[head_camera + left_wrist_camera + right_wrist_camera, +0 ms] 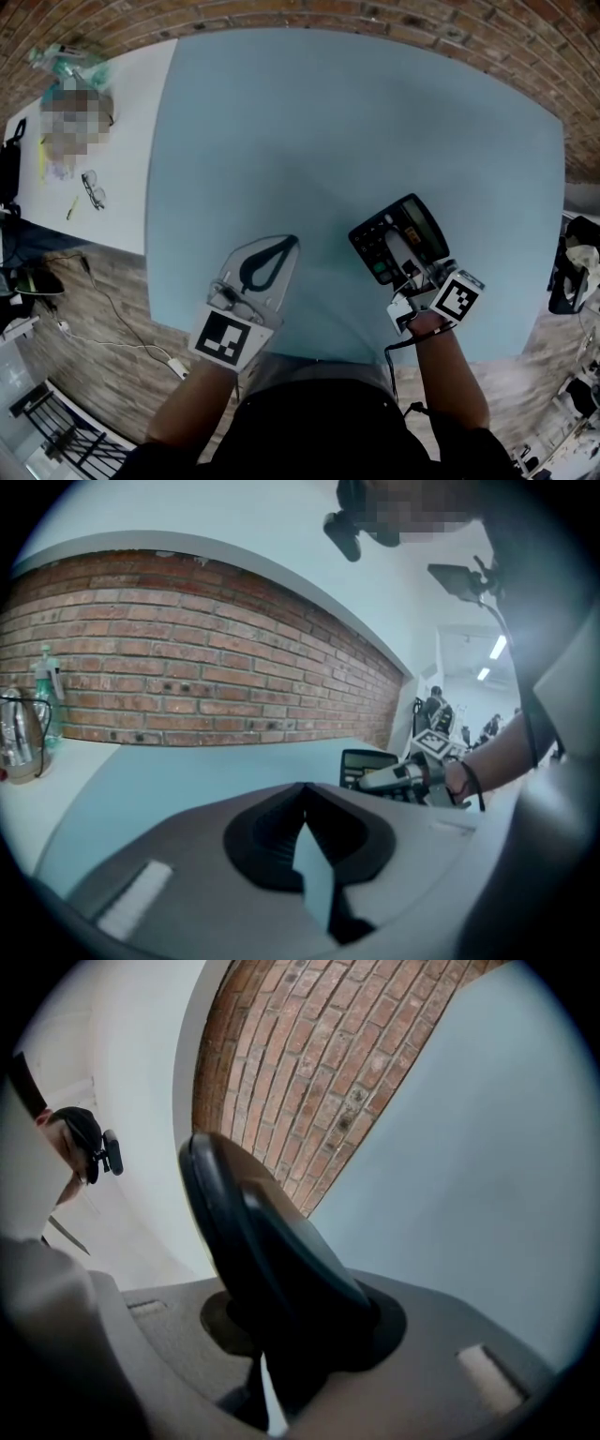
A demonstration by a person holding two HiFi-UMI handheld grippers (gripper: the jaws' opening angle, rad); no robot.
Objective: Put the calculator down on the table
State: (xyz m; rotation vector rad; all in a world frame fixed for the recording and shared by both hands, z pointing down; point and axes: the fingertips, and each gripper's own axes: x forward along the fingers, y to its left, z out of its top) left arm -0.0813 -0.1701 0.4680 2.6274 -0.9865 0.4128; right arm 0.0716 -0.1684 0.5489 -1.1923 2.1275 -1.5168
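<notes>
Gripping a black, flat, rectangular plastic desk calculator [420, 225] in the right hand-held gripper [405, 255], clenched on its near end, display end pointing far. Sits over the near right part of the pale blue counter [328, 131]; can't tell from any view whether touching the surface yet. Shows edge-on in the right gripper view, sticking out past the jaws.

Handling, as a guess:
- Light, with a rigid shell; no flex expected.
- Smooth plastic, so probably slippy in the pads if tilted.
- Held from one end only, so likely to pivot or droop.
- Worth sparing the display and keys from a hard drop.
- Best taken by the long side edges or the near end, clear of the keys. Fine as gripped now.

Left hand-held gripper [287, 244] pinched closed on nothing, tips meeting. Left of the calculator and apart from it.

Room:
- Plenty of bare counter far and left of the calculator.
- Near edge of the counter close behind both grippers, right edge not far off to the right. Better to land it a bit farther in than right at the near edge.
- No clutter on the blue surface.
- White side table [122, 159] with a pair of spectacles [92, 189] well off to the left, red brick wall [187, 667] beyond the far edge. Neither in the way.
</notes>
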